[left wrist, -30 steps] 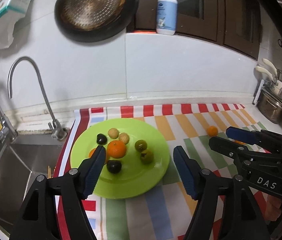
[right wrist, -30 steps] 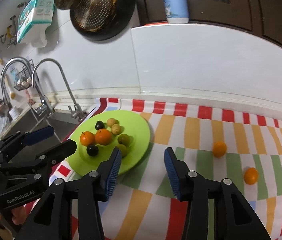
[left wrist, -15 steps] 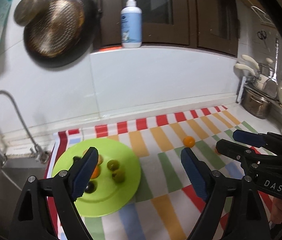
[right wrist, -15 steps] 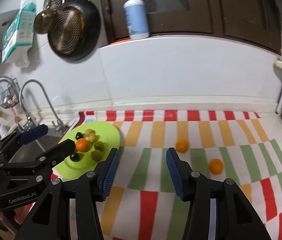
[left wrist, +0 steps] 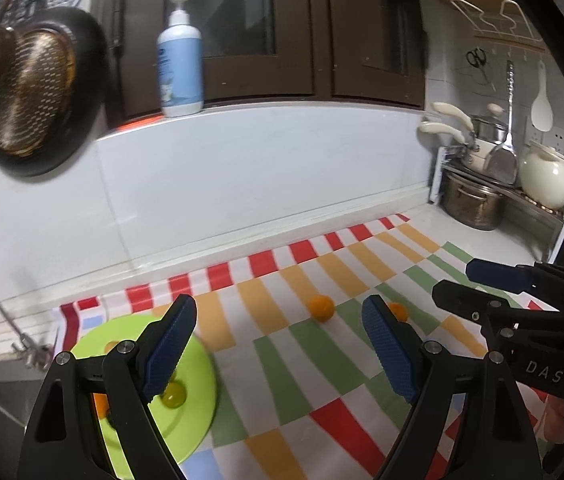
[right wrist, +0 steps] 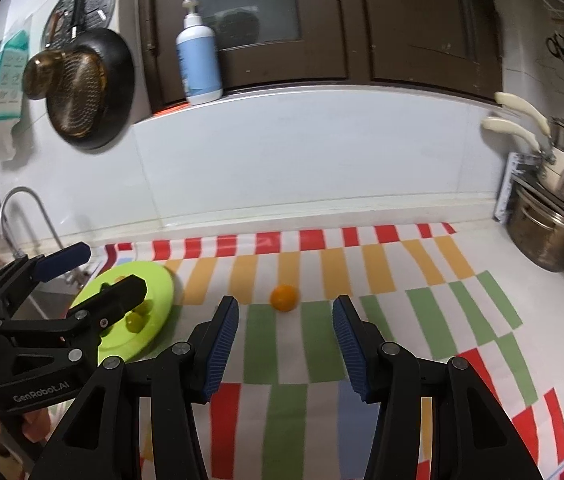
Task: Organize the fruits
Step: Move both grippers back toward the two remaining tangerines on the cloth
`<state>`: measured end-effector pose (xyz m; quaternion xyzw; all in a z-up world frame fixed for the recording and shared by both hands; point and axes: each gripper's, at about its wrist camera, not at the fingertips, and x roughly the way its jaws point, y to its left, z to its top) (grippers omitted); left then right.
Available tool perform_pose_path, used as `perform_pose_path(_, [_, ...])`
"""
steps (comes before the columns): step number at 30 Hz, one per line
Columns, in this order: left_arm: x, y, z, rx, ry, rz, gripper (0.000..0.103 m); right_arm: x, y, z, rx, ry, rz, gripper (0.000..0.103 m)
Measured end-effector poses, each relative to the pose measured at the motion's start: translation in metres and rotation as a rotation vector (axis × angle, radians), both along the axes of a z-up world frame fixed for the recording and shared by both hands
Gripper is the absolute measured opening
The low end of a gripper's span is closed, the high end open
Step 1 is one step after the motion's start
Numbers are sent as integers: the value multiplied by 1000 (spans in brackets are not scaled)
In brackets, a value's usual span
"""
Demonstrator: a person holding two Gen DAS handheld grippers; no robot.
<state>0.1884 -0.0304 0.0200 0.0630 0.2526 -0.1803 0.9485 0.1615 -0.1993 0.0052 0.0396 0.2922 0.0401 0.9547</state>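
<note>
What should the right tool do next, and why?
Probably ease the right tool forward and down over the orange fruit: its jaws are open and empty, the fruit lies loose on the striped cloth just ahead, off the green plate.

Right gripper (right wrist: 283,350) fingers apart, nothing between them. Orange (right wrist: 283,297) on striped cloth (right wrist: 421,280) just beyond them. Green plate (right wrist: 158,280) left of orange, left gripper (right wrist: 94,270) over it.
</note>
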Motion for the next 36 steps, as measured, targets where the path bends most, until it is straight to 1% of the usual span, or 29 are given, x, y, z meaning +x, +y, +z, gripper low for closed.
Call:
perform_pose_path(8, [19, -17, -15, 22, 17, -58, 85, 8, -15, -16, -2, 38, -59, 50])
perform_pose_path(17, [47, -35, -43, 61, 90, -94, 85, 28, -31, -43, -1, 106, -110, 50])
perform_pose_path(28, [84, -48, -76, 72, 188, -114, 85, 60, -35, -73, 30, 183, -137, 50])
perform_pose_path(36, [103, -62, -96, 90, 228, -129, 84, 78, -36, -92, 32, 217, -156, 50])
